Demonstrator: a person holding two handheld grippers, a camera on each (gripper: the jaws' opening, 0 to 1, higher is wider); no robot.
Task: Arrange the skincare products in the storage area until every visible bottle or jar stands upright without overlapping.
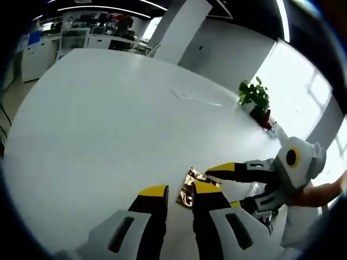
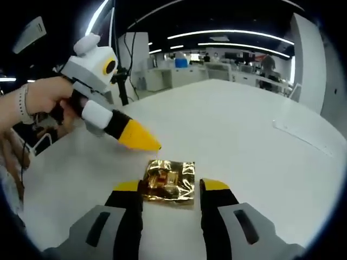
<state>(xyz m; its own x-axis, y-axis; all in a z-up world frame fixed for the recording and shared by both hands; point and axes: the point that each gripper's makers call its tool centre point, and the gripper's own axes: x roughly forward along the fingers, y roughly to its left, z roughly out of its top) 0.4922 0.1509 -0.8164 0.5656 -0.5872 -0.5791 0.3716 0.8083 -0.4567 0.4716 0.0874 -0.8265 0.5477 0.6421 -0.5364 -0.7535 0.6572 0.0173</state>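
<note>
A crumpled gold foil packet (image 2: 169, 181) lies flat on the white table (image 2: 244, 124). My right gripper (image 2: 171, 186) is open, and the packet sits just ahead of the gap between its yellow tips. My left gripper (image 2: 152, 143) comes in from the left, held by a hand (image 2: 40, 97), its tip just short of the packet's far corner. In the left gripper view my left gripper (image 1: 181, 190) has a narrow gap between its jaws and nothing in it. The foil packet (image 1: 188, 189) shows just beyond them. The right gripper (image 1: 227, 187) reaches in from the right, its jaws apart.
A potted plant (image 1: 254, 95) stands at the table's far edge near bright windows. A thin clear strip (image 1: 195, 99) lies on the table (image 1: 97, 124) farther out. Desks and office furniture stand beyond the table.
</note>
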